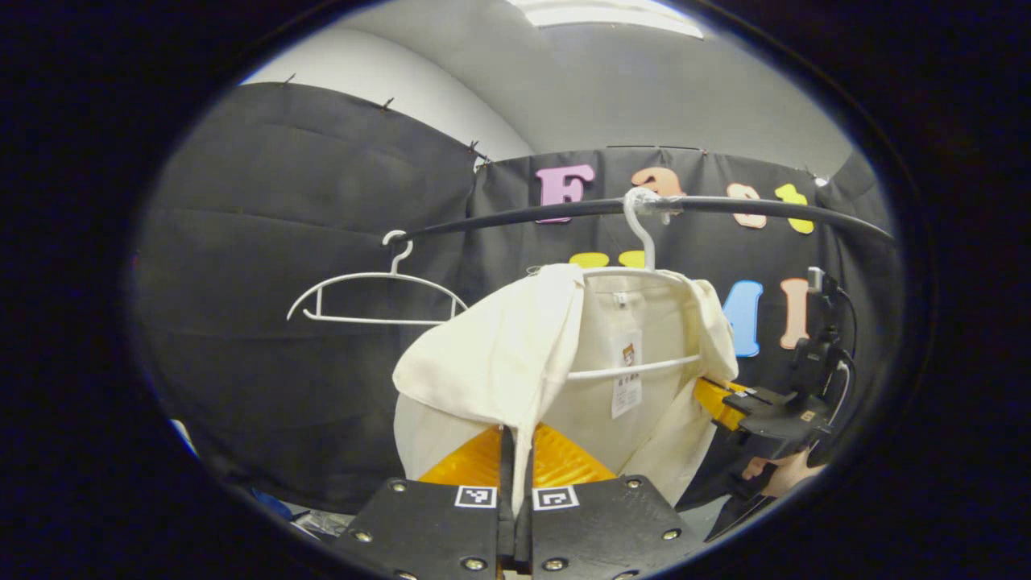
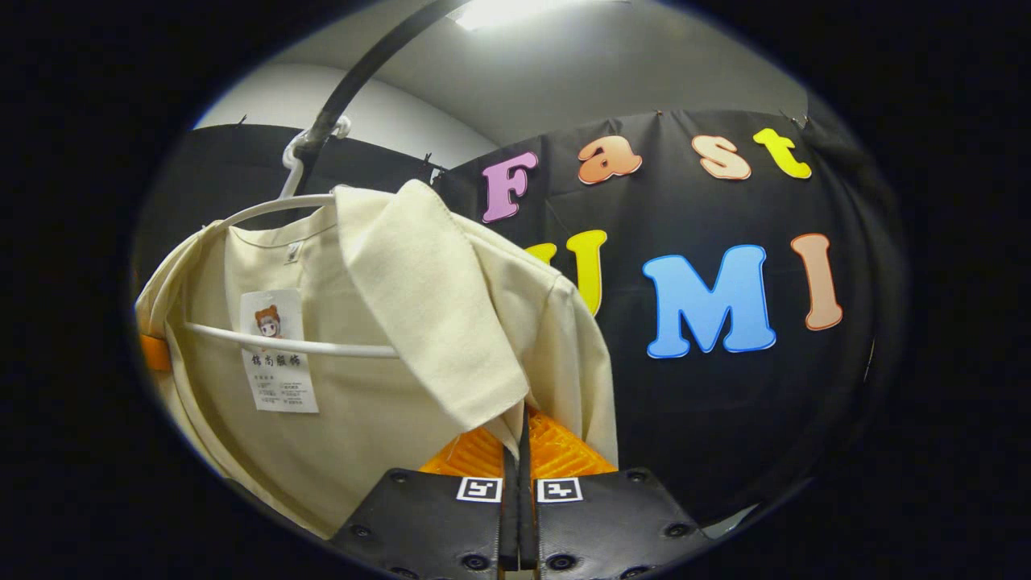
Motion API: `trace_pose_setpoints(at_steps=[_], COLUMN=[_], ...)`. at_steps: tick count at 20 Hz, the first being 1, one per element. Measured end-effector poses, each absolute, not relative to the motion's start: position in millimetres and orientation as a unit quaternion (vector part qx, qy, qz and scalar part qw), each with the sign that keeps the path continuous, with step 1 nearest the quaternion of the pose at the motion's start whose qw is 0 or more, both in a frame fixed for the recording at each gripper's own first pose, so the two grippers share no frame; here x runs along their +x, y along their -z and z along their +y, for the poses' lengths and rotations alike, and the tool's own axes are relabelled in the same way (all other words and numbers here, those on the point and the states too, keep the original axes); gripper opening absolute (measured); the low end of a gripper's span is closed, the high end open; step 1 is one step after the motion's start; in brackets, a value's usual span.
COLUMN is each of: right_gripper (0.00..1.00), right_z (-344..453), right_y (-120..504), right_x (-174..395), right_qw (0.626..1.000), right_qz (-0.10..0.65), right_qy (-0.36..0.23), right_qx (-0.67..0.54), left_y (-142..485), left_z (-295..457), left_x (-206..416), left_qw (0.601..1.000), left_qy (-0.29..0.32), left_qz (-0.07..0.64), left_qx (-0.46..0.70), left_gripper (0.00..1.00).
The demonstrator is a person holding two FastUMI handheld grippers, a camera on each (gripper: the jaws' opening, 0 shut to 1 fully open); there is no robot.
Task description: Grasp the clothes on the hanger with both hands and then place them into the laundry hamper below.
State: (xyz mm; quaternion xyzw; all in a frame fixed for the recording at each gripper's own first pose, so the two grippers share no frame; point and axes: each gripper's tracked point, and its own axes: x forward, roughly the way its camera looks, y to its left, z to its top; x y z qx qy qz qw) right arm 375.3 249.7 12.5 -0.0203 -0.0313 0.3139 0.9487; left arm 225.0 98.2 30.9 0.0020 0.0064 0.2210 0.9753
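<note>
Left gripper view: left claw is closed, both fingers pressed together on a fold of the cream shirt. The cloth runs down between the fingers.

The shirt hangs on a white hanger, whose hook sits over the black rail. The hanger's lower bar crosses the open inside of the garment, with a paper tag hanging just behind it. The shirt's left shoulder is pulled forward and off the hanger arm, draped toward the camera.

A second, bare white hanger hangs farther left on the same rail, well apart from the shirt.

At the shirt's far edge the right claw is seen side-on, its fingers touching the cloth; a hand holds it from below.

Right gripper view: right claw is closed on the other fold of the shirt, cloth pinched between both fingers. The hanger hook is over the rail; the tag hangs inside the garment. The shirt is off this hanger arm too, bunched toward the claw.

The shirt is up at the rail, gripped on both sides.
</note>
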Motion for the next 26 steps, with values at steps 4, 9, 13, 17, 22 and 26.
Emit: trace_pose_setpoints(at_steps=[4,9,13,17,22,26], right_gripper=[0.02,0.00,0.02,0.02,0.02,0.02], right_z=[230.8,216.5,215.5,217.4,219.5,212.0], right_y=[-30.3,-54.3,-67.6,-77.0,-82.4,-85.9], right_x=[386.8,395.7,401.5,414.3,428.3,438.4], right_qw=[0.954,0.958,0.959,0.960,0.961,0.961], right_qz=[-0.039,-0.062,-0.077,-0.079,-0.085,-0.083], right_qy=[-0.297,-0.279,-0.273,-0.268,-0.260,-0.259], right_qx=[-0.006,0.008,0.006,0.024,0.035,0.055], left_y=[-46.0,-57.4,-74.3,-97.2,-108.6,-125.5], left_z=[103.7,129.0,155.7,171.7,195.0,214.6], left_x=[214.1,199.2,186.1,185.6,207.4,224.2], left_qw=[0.977,0.971,0.965,0.964,0.964,0.969], left_qy=[-0.215,-0.235,-0.263,-0.260,-0.258,-0.230], left_qz=[-0.006,-0.023,-0.017,-0.048,-0.055,-0.068], left_qx=[-0.015,-0.038,-0.007,-0.020,0.030,0.058], left_gripper=[0.00,0.01,0.01,0.00,0.00,0.01])
